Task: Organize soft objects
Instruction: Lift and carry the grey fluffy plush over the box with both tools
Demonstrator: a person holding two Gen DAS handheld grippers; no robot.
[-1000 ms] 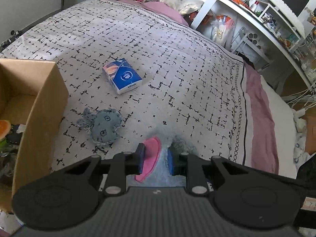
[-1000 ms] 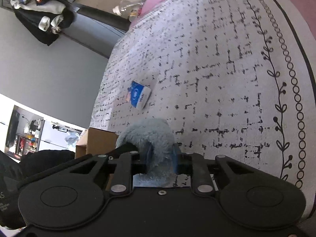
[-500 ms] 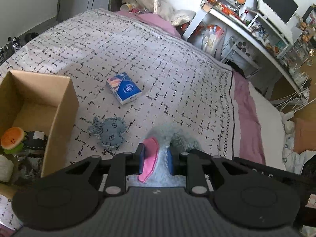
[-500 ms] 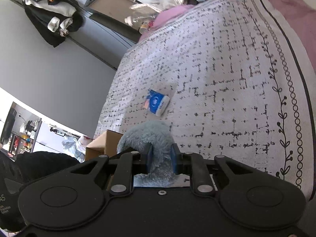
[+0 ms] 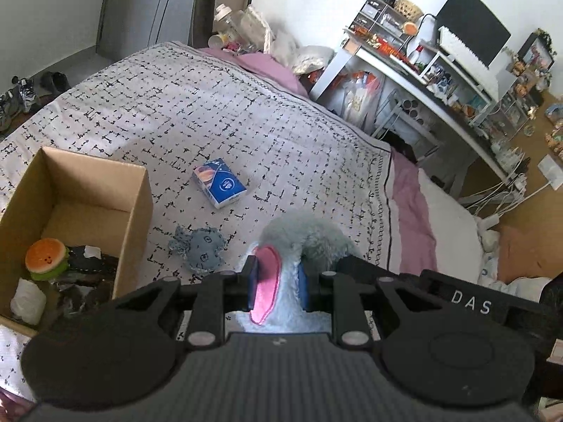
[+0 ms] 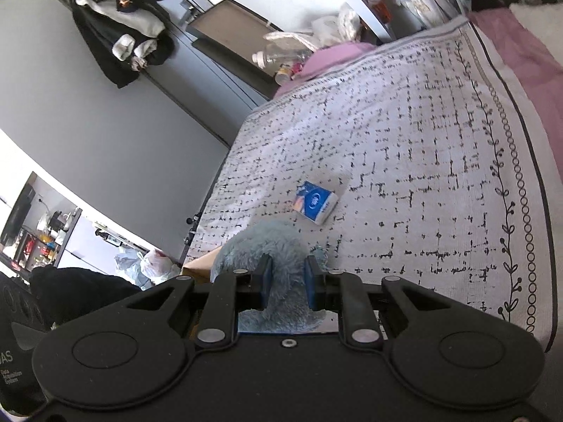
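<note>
Plush toy (image 5: 309, 246) now higher above bedspread (image 5: 176, 105), both grippers' fingers (image 5: 251, 281) clamped on it.

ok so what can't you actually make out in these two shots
- Fluffy blue plush: lower body hidden behind the left tool and right tool.
- Cardboard box: near end cut off in the left view; a sliver shows in the right view.
- Tissue pack: print too small.

Both wrist views look down across the bed (image 5: 246, 112), sharing the tissue pack (image 5: 219, 183).

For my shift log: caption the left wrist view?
Left gripper clamps fluffy blue-and-pink plush toy beside open cardboard box.
</note>
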